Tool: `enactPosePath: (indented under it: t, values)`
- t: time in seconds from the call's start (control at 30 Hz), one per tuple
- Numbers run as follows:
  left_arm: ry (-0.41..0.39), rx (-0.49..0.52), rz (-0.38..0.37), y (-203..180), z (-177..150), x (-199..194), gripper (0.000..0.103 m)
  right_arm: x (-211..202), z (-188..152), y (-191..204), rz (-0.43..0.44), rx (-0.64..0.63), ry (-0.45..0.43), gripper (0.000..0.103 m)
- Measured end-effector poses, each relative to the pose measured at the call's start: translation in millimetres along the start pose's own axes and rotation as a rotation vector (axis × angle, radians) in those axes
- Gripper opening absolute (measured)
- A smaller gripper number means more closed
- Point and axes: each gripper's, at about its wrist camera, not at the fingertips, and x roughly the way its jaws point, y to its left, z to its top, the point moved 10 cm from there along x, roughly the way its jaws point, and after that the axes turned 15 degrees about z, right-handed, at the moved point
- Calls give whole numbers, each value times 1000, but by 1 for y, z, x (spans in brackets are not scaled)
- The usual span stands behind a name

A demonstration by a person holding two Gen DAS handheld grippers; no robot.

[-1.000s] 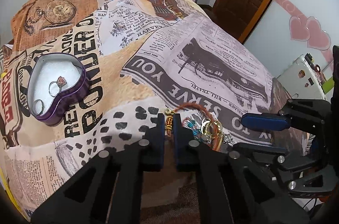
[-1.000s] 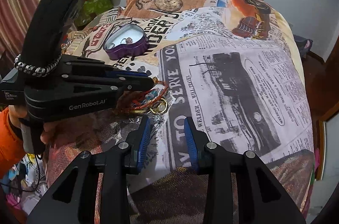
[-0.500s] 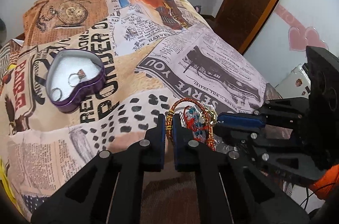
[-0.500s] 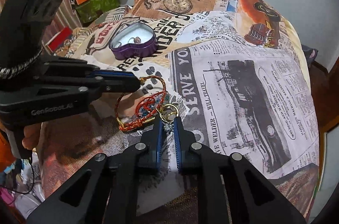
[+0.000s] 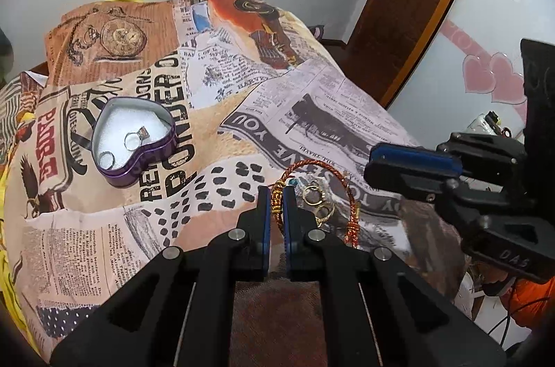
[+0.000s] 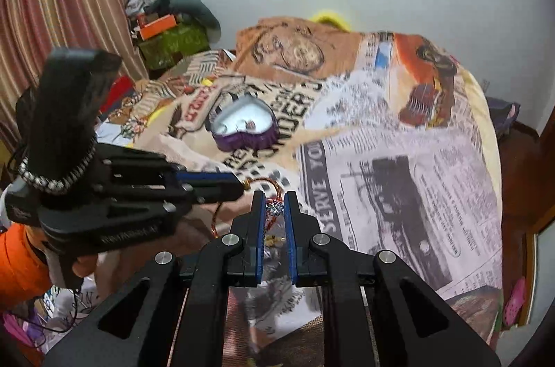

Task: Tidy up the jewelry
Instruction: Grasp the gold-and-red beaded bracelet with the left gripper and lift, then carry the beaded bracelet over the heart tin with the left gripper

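The left tool [image 5: 276, 193] pinches the red-gold bracelet [image 5: 341, 183] near the bed's [image 5: 312, 96] front edge. The right tool [image 6: 275, 205] pinches a small silver charm [image 6: 275, 210].

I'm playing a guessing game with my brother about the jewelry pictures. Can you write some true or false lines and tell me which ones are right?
1. The heart-shaped tin is open with rings inside. True.
2. The heart-shaped tin is green. False: it is purple.
3. The left gripper has its jaws shut on the red and gold bracelet. True.
4. The right gripper has nothing between its jaws. False: a small sparkly silver piece sits between them.
5. The bedspread is plain white. False: it has a newspaper print with a pocket watch picture.
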Motion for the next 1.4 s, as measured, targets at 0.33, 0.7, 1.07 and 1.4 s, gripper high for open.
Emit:
enactPosePath:
  t: [0.33,0.7,1.07,1.4]
  values:
    - [-29,-3,45,14,-5,-20,5,-13,16,17,9,-24,-47,10]
    - [-45,-40,13,22,-12,-40,5,12,13,43,78,-40,-5,10]
    - [-50,-40,73,37,-15,-36,5,19,25,53,102,-38,-23,10]
    - [-53,-94,147,85,-6,-27,5,33,40,37,67,-34,-22,10]
